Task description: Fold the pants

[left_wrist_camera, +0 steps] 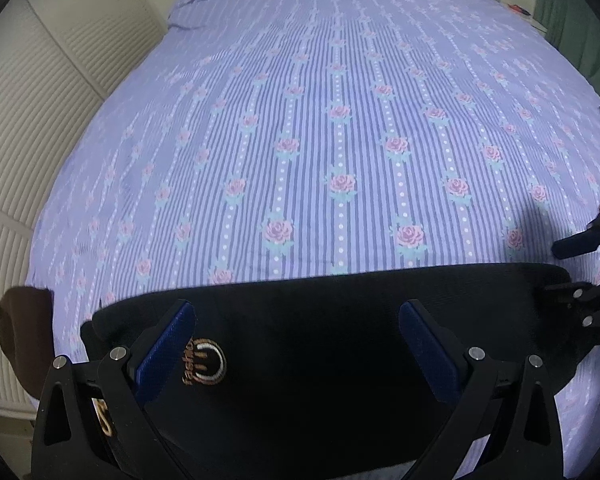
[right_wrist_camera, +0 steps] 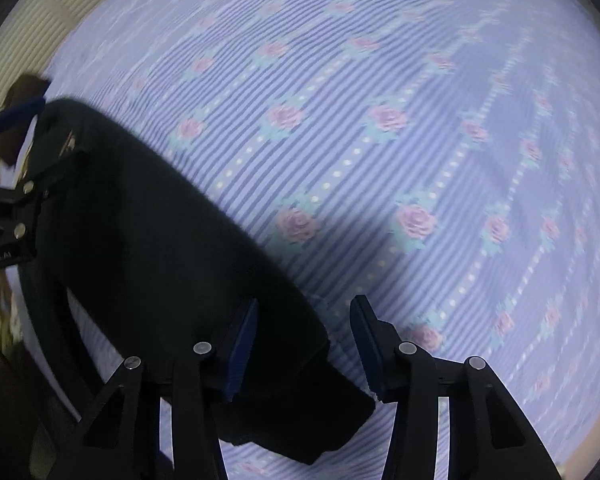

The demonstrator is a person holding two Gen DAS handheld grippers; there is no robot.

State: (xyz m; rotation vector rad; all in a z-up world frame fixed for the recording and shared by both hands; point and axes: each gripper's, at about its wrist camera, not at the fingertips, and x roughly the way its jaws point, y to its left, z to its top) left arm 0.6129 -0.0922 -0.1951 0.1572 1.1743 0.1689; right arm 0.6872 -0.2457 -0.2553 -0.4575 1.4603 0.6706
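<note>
Black pants [left_wrist_camera: 320, 340] lie flat across the near edge of a bed with a purple striped, rose-printed sheet [left_wrist_camera: 320, 140]. A round embroidered logo [left_wrist_camera: 208, 364] shows near their left end. My left gripper [left_wrist_camera: 297, 306] hovers over the pants with its blue-padded fingers spread wide and nothing pinched. My right gripper [right_wrist_camera: 306, 302] points down at the pants' [right_wrist_camera: 160, 240] other end. Its fingers straddle the corner of the fabric, and a strip of sheet shows between the cloth and the right pad, so it is open. The right gripper [left_wrist_camera: 568, 268] also shows at the left wrist view's right edge.
White ribbed cupboard doors [left_wrist_camera: 40, 120] run along the bed's left side. A brown object [left_wrist_camera: 24, 320] sits at the bed's near left corner. A green curtain [left_wrist_camera: 572, 20] hangs at the far right. The sheet stretches flat beyond the pants.
</note>
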